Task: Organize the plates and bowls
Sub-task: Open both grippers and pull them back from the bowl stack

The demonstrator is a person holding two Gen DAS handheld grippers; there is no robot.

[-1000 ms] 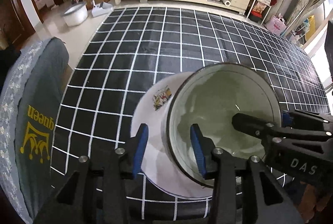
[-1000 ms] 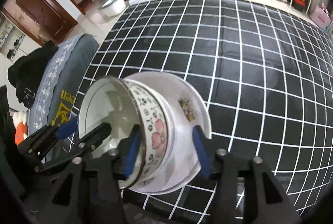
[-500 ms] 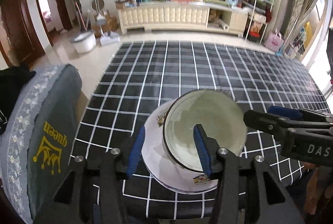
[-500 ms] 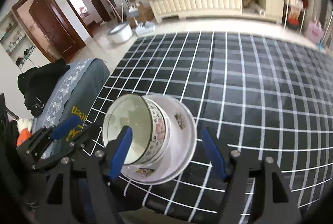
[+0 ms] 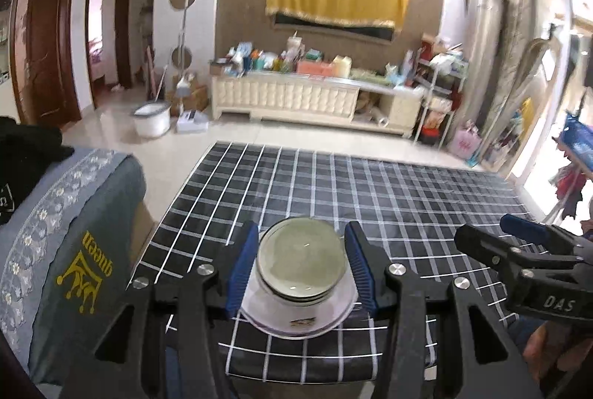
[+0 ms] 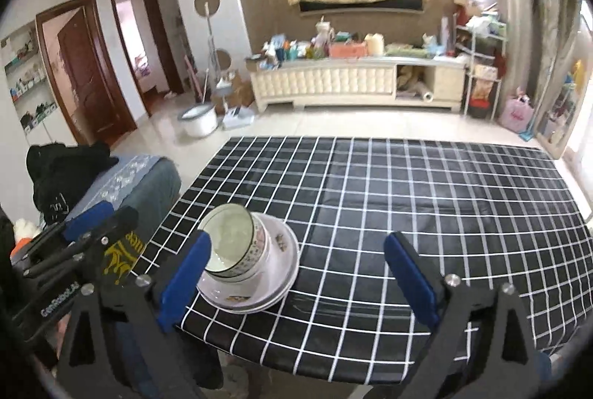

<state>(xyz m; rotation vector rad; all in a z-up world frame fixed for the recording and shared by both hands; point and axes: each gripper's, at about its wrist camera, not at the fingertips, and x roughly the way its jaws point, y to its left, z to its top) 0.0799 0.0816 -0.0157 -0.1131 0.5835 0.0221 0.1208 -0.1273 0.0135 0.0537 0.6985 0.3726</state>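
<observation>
Bowls (image 6: 233, 243) sit stacked on plates (image 6: 274, 291) (near table edge), left gripper (image 5: 302, 267) empty, right gripper (image 6: 296, 284) opening wide.

Hidden at nine o'clock behind a blue pad (image 6: 183, 282): near rim of stacked bowls (image 6: 233, 243); bowl count unclear.

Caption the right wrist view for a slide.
Right gripper opening, nothing between its jaws, above stacked bowls on plates near the checked tablecloth's corner.
</observation>
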